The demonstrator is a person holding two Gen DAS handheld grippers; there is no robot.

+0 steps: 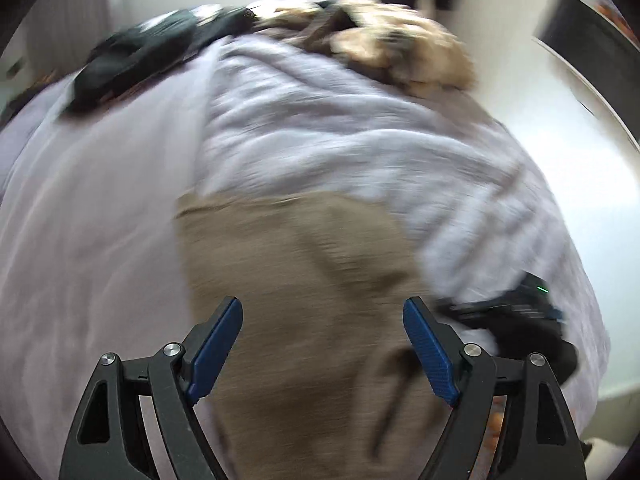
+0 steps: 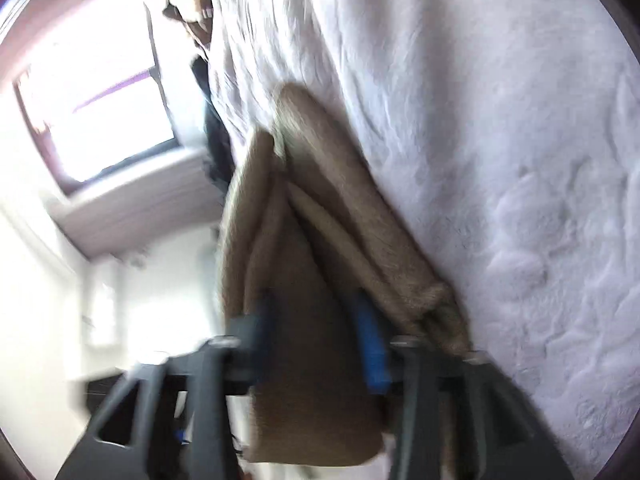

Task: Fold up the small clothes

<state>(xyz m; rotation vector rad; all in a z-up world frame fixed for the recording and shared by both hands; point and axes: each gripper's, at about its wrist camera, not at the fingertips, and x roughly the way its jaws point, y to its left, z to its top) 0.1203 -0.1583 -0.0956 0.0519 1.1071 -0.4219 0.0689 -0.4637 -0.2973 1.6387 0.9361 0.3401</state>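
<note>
A tan garment (image 1: 304, 280) lies on the pale lilac bedspread (image 1: 100, 240). My left gripper (image 1: 322, 312) is open above the garment's near part, its blue pads wide apart with cloth showing between them. In the right wrist view, which is tilted and blurred, my right gripper (image 2: 316, 328) has bunched folds of the tan garment (image 2: 312, 240) lying between its blue pads (image 2: 372, 352); whether the pads press on the cloth is not clear. The right gripper also shows at the garment's right edge in the left wrist view (image 1: 516, 312).
A white wrinkled cloth (image 1: 340, 128) lies beyond the tan garment. A dark garment (image 1: 132, 64) and a heap of tan and brown clothes (image 1: 400, 44) sit at the far end of the bed. A window (image 2: 96, 120) and white floor (image 1: 560, 152) lie beside the bed.
</note>
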